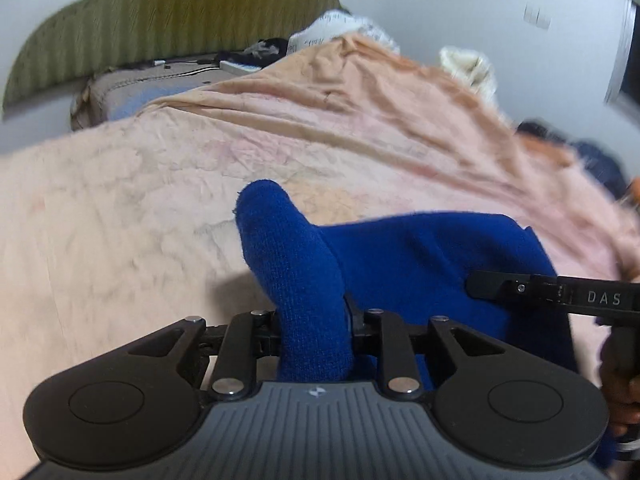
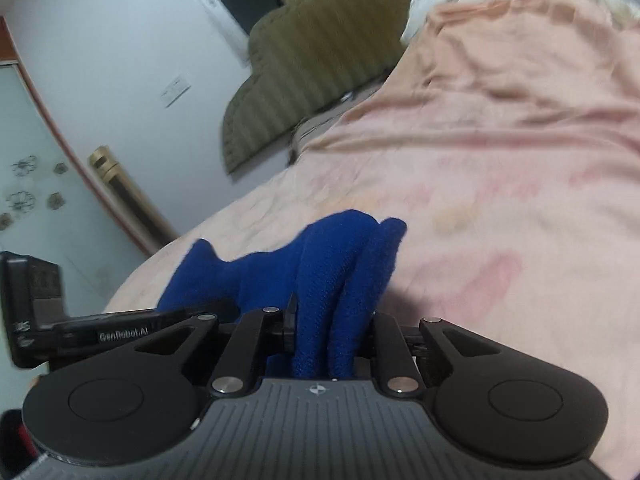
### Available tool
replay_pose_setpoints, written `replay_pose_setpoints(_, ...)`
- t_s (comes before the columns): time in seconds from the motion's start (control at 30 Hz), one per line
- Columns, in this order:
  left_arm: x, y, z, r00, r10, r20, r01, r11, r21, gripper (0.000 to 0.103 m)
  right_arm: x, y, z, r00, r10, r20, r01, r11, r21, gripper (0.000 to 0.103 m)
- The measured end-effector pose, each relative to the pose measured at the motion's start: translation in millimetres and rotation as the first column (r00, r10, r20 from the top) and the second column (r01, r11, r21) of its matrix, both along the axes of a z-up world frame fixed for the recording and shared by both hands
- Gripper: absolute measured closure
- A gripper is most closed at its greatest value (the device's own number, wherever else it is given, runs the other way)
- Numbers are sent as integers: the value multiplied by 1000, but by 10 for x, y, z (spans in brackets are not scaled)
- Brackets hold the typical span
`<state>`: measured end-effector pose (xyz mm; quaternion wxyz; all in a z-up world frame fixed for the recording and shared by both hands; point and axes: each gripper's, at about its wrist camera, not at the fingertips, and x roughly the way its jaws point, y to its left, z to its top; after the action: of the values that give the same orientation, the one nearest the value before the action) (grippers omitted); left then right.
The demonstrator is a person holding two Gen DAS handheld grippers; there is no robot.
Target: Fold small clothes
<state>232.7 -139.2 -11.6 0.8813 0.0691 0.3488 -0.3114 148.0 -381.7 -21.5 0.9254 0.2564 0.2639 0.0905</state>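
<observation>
The left gripper (image 1: 310,320) has its jaws clenched on a bunched fold of a blue knit garment (image 1: 420,264). The right gripper (image 2: 332,324) grips another bunched edge of the same cloth. The garment stretches between them, its long axis running gripper to gripper, just above a pink bedspread (image 1: 160,184). Both hands sit equally close, so the fold probably means carrying both edges forward together.

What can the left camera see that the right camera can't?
Only the left wrist view shows a fluffy cream thing behind the bed and a dark and orange pile at the right edge. Only the right wrist view shows a glass door with flower stickers and a gold handle. Both show the blue garment, the pink bedspread and the olive headboard.
</observation>
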Motion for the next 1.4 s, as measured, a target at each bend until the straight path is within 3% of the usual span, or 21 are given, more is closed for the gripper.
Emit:
replay_pose_setpoints(0.07, -30, -111, -27, 998, 60, 30, -63, 993, 99, 71, 134, -18, -45, 995, -67, -69, 64, 997, -43, 82)
replay_pose_setpoints(0.13, -212, -69, 42, 992, 85, 93, -96, 988, 122, 60, 192, 11, -112, 980, -129, -150, 112, 987, -116, 63)
replay_pose_setpoints(0.2, -439, -3, 104, 980, 118, 162, -142, 979, 148, 32, 24, 59, -34, 970, -205, -129, 181, 968, -175, 57)
replay_pose_setpoints(0.23, -530, 23, 129, 973, 136, 188, -167, 973, 159, 30, -103, 90, 50, 964, -243, -108, 215, 951, -221, 58)
replay_pose_setpoints(0.3, -725, 69, 146, 965, 142, 220, -185, 965, 188, 30, -354, 206, 203, 963, -263, -58, 234, 924, -304, 59)
replay_pose_setpoints(0.37, -868, 89, 118, 964, 156, 215, -203, 956, 214, 30, -584, 339, 255, 984, -173, -39, 151, 932, -331, 53)
replay_pose_setpoints(0.43, -988, 87, 86, 962, 177, 207, -224, 948, 227, 30, -699, 486, 197, 993, -91, -73, 60, 933, -355, 47)
replay_pose_setpoints(0.47, -1051, 100, 77, 961, 189, 202, -234, 945, 230, 30, -694, 539, 128, 989, -96, -111, 46, 922, -385, 47)
replay_pose_setpoints(0.53, -1188, 123, 87, 959, 200, 203, -245, 941, 235, 30, -680, 575, 0, 964, -201, -175, 98, 878, -469, 42)
replay_pose_setpoints(0.73, -1519, 174, 104, 958, 208, 196, -254, 935, 247, 29, -1068, 581, 124, 954, -277, -117, 200, 875, -441, 34)
replay_pose_setpoints(1.1, -1870, 344, 45, 959, 263, 107, -281, 935, 218, 29, -1587, 765, 106, 962, -245, -120, 180, 901, -395, 22)
replay_pose_setpoints(1.4, -1990, 467, 5, 950, 304, 76, -313, 926, 212, 29, -1771, 879, 78, 967, -223, -126, 158, 905, -395, 20)
